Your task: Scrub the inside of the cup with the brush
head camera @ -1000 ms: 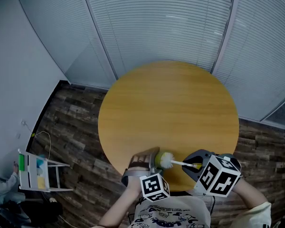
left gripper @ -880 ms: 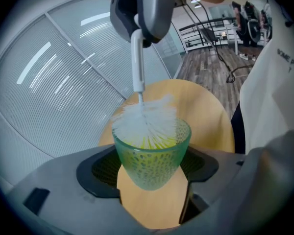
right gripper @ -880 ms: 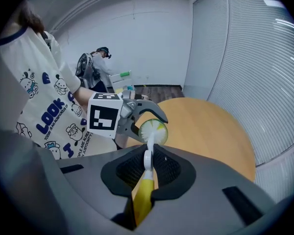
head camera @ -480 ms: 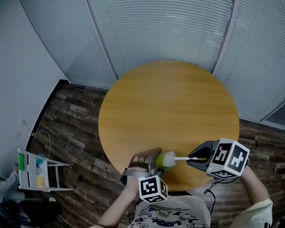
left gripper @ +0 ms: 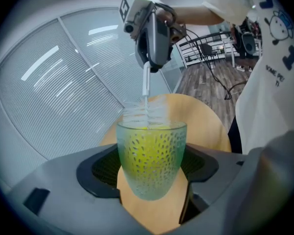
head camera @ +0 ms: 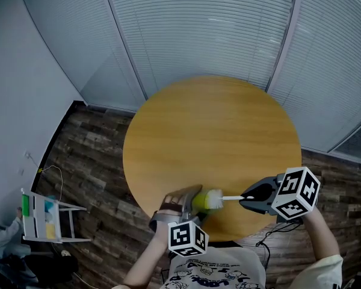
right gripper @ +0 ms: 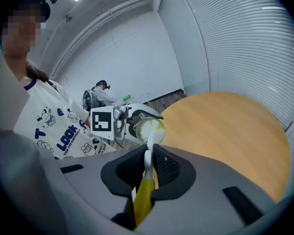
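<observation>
A frosted yellow-green cup [left gripper: 151, 160] with a dimpled wall sits between the jaws of my left gripper [left gripper: 150, 173], which is shut on it; the cup [head camera: 198, 201] is held tipped over the table's near edge. My right gripper [head camera: 251, 196] is shut on the yellow handle [right gripper: 143, 196] of a brush. Its white stem [head camera: 231, 197] runs left to the white bristle head [head camera: 214, 198]. The bristles [left gripper: 145, 114] stick partly out of the cup's mouth, and their lower part is inside. In the right gripper view the brush head [right gripper: 148, 129] hides the cup's opening.
The round wooden table [head camera: 210, 131] lies below both grippers, with blinds-covered windows [head camera: 204, 29] behind it. A small rack [head camera: 45, 215] stands on the plank floor at the left. Another person [right gripper: 100, 89] stands far back in the right gripper view.
My right gripper has shifted right and up in the head view and rolled, so its marker cube shows other faces. The brush now lies more level. The cup and left gripper have barely moved.
</observation>
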The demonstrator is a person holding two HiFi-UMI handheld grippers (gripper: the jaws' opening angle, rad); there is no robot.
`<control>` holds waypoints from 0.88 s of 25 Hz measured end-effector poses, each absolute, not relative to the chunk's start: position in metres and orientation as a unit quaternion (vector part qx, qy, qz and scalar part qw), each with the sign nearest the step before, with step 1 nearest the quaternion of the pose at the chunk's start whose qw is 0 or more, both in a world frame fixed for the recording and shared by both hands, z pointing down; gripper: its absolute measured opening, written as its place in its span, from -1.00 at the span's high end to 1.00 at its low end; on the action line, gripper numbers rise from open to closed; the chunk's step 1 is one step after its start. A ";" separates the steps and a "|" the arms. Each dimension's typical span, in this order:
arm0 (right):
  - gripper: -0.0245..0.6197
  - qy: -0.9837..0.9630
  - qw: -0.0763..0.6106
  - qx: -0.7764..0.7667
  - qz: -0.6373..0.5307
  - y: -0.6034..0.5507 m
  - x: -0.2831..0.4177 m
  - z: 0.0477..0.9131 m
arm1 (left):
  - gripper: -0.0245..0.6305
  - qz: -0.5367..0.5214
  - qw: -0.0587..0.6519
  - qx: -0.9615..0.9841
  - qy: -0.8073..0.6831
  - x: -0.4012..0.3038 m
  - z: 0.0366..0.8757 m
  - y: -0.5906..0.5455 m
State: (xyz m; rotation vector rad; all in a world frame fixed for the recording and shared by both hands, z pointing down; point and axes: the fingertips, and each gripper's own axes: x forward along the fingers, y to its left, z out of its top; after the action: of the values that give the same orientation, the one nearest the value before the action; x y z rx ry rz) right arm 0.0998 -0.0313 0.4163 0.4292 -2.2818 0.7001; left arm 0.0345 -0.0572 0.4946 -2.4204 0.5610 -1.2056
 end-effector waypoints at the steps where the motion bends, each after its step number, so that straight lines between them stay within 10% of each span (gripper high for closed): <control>1: 0.78 -0.882 0.345 0.166 0.275 -0.031 0.100 0.416 | -0.23 -0.425 0.186 -0.863 0.199 0.035 0.493 -0.057; 22: 0.78 -0.890 0.261 0.201 0.316 -0.020 0.102 0.423 | -0.23 -0.401 0.151 -0.875 0.225 0.031 0.481 -0.064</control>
State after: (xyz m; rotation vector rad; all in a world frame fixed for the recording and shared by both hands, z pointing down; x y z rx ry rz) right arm 0.1023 -0.0203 0.4228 0.5429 -2.4090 0.8568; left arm 0.0313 -0.0642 0.4815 -2.5134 0.6471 -1.1514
